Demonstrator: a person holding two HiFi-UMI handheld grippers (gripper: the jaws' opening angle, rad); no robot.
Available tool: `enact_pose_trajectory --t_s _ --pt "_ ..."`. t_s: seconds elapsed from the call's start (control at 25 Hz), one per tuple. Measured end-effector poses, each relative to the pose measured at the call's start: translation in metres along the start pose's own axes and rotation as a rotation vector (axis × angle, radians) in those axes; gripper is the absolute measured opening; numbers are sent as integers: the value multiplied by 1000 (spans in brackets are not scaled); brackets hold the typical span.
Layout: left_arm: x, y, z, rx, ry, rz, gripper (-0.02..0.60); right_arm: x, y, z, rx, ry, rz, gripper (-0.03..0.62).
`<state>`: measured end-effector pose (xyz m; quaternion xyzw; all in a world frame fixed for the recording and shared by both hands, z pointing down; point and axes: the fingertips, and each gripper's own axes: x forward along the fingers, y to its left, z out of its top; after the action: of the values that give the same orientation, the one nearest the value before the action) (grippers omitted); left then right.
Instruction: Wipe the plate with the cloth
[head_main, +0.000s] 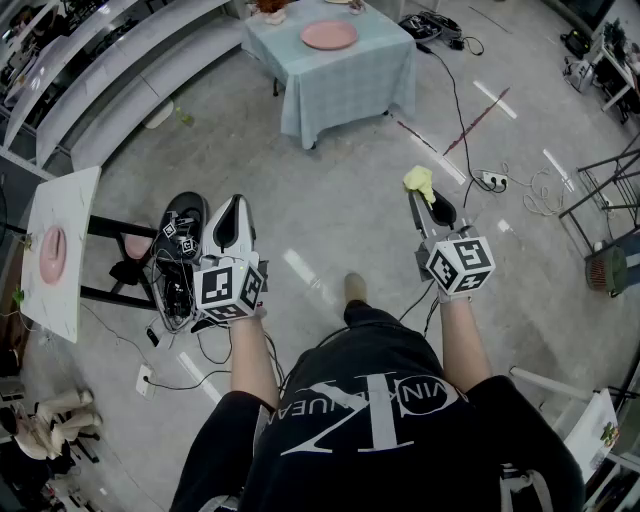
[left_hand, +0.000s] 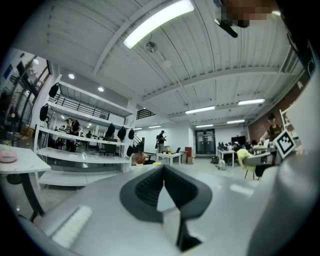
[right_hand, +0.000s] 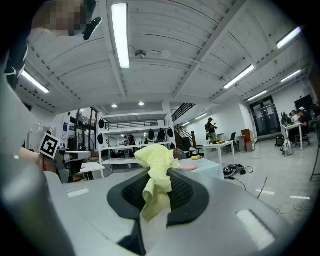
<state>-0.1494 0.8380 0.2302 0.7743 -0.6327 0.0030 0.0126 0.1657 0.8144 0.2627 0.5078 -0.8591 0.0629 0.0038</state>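
Right tool (head_main: 418, 196) pinches yellow cloth (head_main: 420, 182). Left tool (head_main: 236, 203) closed, empty. Pink plate (head_main: 329, 35) on counter (head_main: 350, 85), top middle. Black shirt (head_main: 400, 440): big white K.

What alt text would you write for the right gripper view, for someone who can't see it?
The right gripper is shut on a crumpled yellow cloth, which sticks up from between its dark pads. Beyond it, a pink plate lies on a table with a pale blue cover, in a large workshop with a white ceiling.
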Motion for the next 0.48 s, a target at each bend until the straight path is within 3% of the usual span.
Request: enact_pose_trajectory --t_s 0.48 --pt "83 3 8 -13 -7 0 0 59 -52 17 -21 3 -1 77"
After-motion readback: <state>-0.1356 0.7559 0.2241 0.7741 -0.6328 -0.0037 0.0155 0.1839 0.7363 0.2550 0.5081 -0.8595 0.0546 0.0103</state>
